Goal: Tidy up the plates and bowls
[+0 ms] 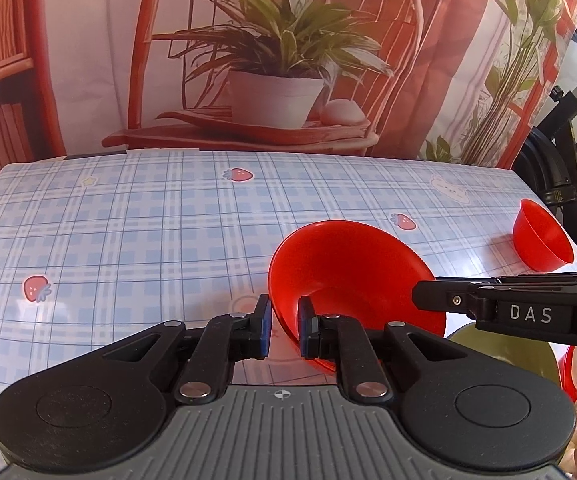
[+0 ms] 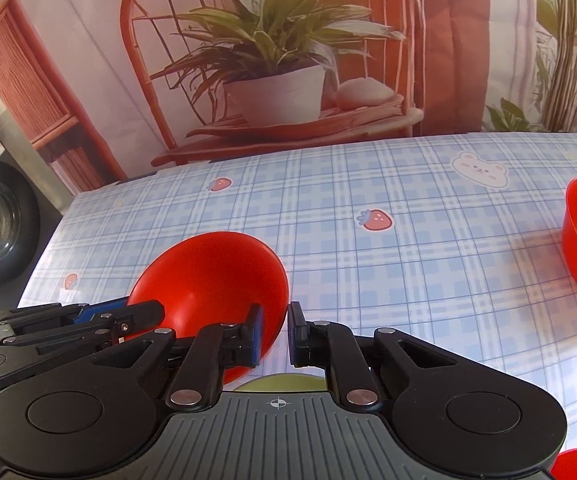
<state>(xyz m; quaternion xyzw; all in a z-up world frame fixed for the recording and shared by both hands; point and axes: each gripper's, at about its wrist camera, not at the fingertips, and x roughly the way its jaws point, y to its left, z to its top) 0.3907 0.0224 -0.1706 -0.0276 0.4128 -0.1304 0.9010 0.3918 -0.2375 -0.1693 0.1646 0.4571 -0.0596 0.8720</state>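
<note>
Low in the left-wrist frame the left gripper [image 1: 284,330] straddles, fingers slightly parted, the near rim of a tilted, glossy red plastic bowl [image 1: 352,276], whose opposite rim the right gripper [image 2: 275,332] straddles likewise, a smaller red bowl [image 1: 541,240] sitting far right on the blue checked tablecloth [image 1: 136,232].

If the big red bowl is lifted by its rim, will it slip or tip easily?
Probably light and stiff: the red bowl looks like thin moulded plastic. Its glossy wall may slip between the pads of the left gripper, astride the rim. It sits tilted, so it could swing from one edge; the right gripper on the rim should help.
</note>
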